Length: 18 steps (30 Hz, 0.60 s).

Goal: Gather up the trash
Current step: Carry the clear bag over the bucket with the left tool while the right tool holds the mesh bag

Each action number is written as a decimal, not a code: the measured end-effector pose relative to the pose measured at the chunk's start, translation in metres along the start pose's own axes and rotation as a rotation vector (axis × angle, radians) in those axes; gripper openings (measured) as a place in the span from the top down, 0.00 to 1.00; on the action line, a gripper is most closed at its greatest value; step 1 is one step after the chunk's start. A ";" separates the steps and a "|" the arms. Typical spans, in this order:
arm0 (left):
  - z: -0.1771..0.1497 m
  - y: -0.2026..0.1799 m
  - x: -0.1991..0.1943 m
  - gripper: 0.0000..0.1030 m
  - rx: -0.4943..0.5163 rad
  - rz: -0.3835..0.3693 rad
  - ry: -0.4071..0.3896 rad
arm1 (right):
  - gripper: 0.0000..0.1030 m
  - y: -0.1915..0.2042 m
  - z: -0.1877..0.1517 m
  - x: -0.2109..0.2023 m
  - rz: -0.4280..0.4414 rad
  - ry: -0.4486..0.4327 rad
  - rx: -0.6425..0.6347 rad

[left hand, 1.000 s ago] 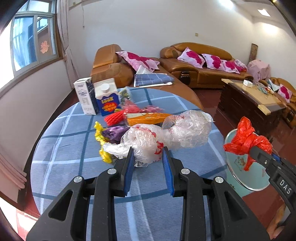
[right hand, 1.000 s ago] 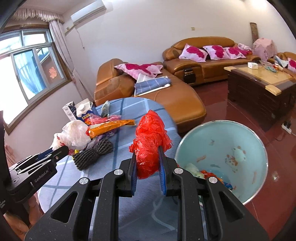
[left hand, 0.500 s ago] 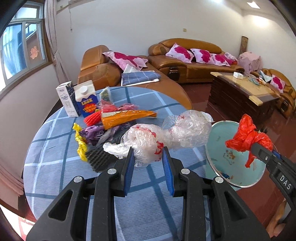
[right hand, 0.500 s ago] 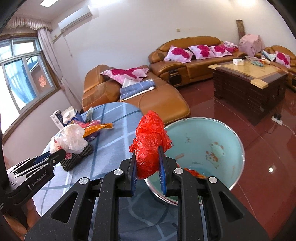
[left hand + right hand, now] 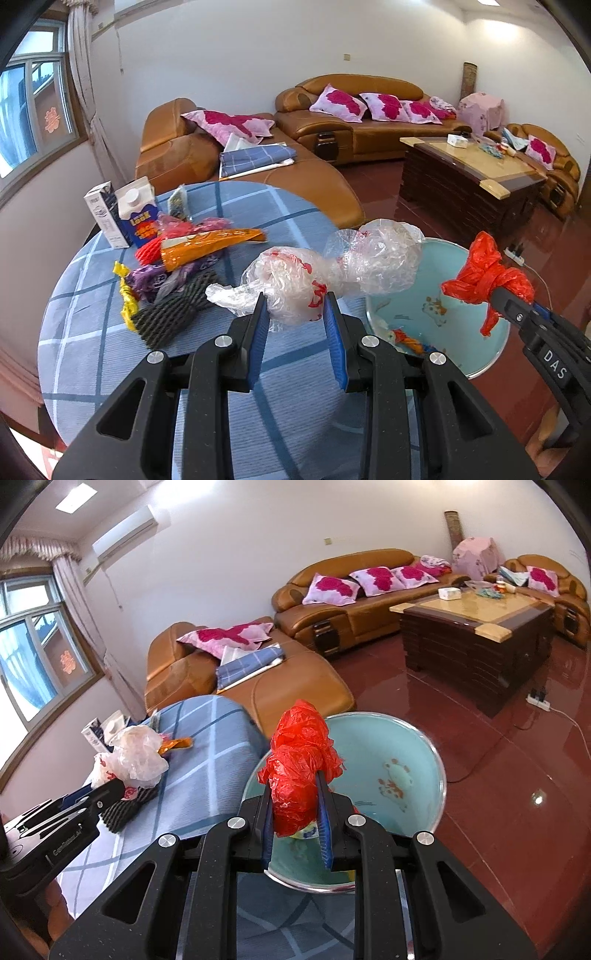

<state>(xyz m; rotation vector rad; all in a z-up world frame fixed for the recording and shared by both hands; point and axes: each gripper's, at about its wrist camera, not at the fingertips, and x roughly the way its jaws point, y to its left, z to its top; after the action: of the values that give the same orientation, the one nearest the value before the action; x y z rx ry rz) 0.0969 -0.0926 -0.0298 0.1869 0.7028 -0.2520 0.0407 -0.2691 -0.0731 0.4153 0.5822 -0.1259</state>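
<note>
While the round table [image 5: 207, 206] with its blue checked cloth fills the left and lower part of the left wrist view, the pale blue trash bin [image 5: 495, 350] sits at lower right, just beside the table's edge. In the right wrist view that bin [image 5: 439, 775] takes the centre of the frame, its open mouth showing a few scraps at the bottom.

On the cloth at centre left lies a heap of litter: two cartons [image 5: 125, 218] standing upright at the far side, an orange wrapper [image 5: 207, 245], a purple bag [image 5: 147, 278], a yellow wrapper [image 5: 125, 299] and a piece of dark foam netting [image 5: 170, 314] nearest the camera.

At the lower centre of the left wrist view, the left gripper [image 5: 295, 317] is clamped on a clear plastic bag [image 5: 291, 284] with red print; the bag bulges up and forward between the blue pads, and its second crumpled lobe [image 5: 376, 258] reaches toward the right, in front of the bin's rim.

At lower centre of the right wrist view, the right gripper [image 5: 295, 812] pinches a knotted red plastic bag [image 5: 299, 771], which stands upright between the pads, in front of the bin's near left rim. In the left wrist view this red bag [image 5: 487, 280] shows at the right edge, held in front of the bin's opening.
</note>
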 end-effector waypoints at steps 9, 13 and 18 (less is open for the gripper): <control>0.004 -0.027 0.011 0.71 0.030 -0.028 0.017 | 0.80 -0.022 0.002 0.000 -0.053 -0.018 0.038; 0.006 -0.036 0.018 0.71 0.036 -0.041 0.029 | 0.80 -0.030 0.002 0.002 -0.077 -0.016 0.047; 0.007 -0.049 0.031 0.71 0.044 -0.060 0.054 | 0.80 -0.039 0.001 0.009 -0.103 0.001 0.058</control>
<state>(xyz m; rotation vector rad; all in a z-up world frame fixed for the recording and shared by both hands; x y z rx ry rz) 0.1100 -0.1458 -0.0494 0.2156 0.7577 -0.3212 0.0395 -0.3049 -0.0911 0.4420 0.6017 -0.2422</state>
